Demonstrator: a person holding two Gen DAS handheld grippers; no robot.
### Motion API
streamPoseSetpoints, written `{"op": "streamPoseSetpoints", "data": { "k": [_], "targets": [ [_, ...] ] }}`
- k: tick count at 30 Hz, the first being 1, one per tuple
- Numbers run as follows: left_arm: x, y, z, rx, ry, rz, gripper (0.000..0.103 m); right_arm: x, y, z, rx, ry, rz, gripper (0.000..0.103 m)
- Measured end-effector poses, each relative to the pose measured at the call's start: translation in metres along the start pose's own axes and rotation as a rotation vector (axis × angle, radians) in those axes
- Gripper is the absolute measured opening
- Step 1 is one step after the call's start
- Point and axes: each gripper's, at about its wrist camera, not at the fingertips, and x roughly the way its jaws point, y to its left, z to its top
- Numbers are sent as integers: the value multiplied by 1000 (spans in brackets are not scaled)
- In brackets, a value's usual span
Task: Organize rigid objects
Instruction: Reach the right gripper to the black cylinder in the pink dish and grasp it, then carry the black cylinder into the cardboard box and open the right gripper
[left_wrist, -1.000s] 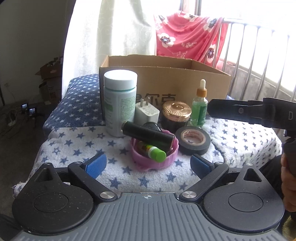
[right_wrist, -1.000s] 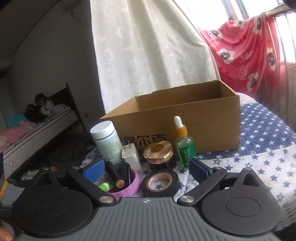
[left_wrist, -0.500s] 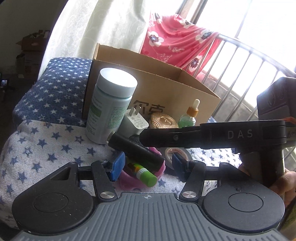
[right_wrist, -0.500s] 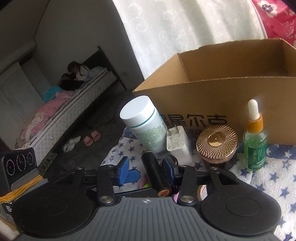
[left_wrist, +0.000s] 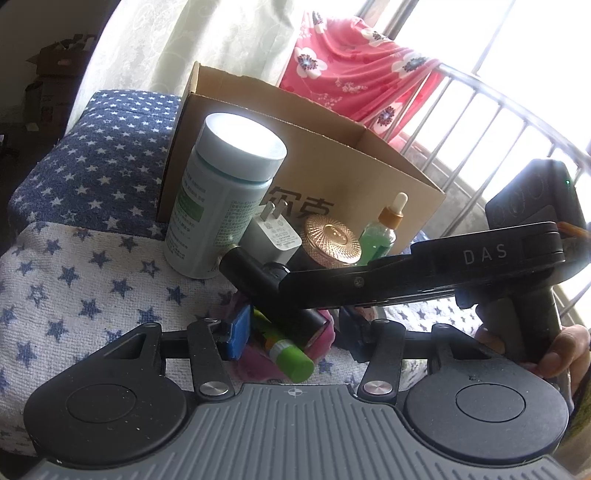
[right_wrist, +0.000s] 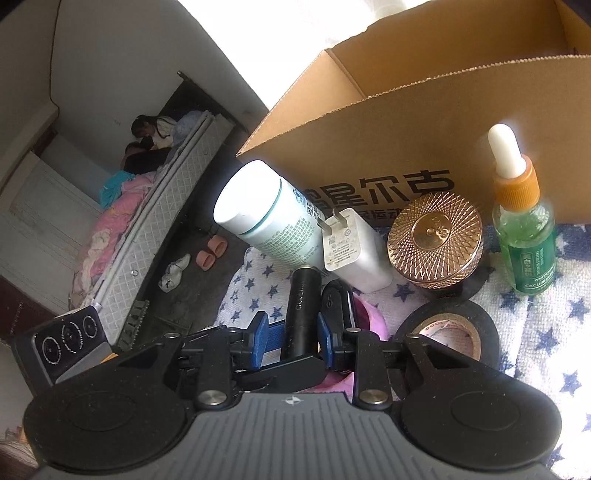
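Observation:
A pink bowl (left_wrist: 255, 360) on the star-patterned cloth holds a black tube (left_wrist: 247, 273) and a green-capped stick (left_wrist: 291, 356). My left gripper (left_wrist: 291, 332) has its blue pads on either side of the bowl, seemingly shut on its rim. My right gripper (right_wrist: 291, 332) is shut on the black tube (right_wrist: 303, 306); its black body (left_wrist: 406, 273) crosses the left wrist view. Behind stand a white bottle (left_wrist: 225, 199), a white charger (right_wrist: 351, 247), a gold-lidded jar (right_wrist: 436, 243), a green dropper bottle (right_wrist: 524, 229) and black tape (right_wrist: 450, 332).
An open cardboard box (right_wrist: 424, 110) stands right behind the objects. A metal railing (left_wrist: 498, 122) with a red floral cloth (left_wrist: 351, 70) is at the back right. The cloth-covered surface drops off at the left to a floor and bed (right_wrist: 147, 206).
Both grippers moved in and narrowed. The left closed around the pink bowl; the right went from open above the items to shut on the black tube.

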Motion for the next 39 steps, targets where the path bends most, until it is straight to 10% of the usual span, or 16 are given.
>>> {"op": "streamPoseSetpoints", "data": {
  "k": [26, 39],
  "targets": [
    [-37, -31, 0, 86, -82, -34, 39, -37, 53, -23, -135, -88, -93, 27],
    [-36, -23, 102, 192, -139, -27, 39, -57, 99, 67, -207, -202, -93, 26]
  ]
}}
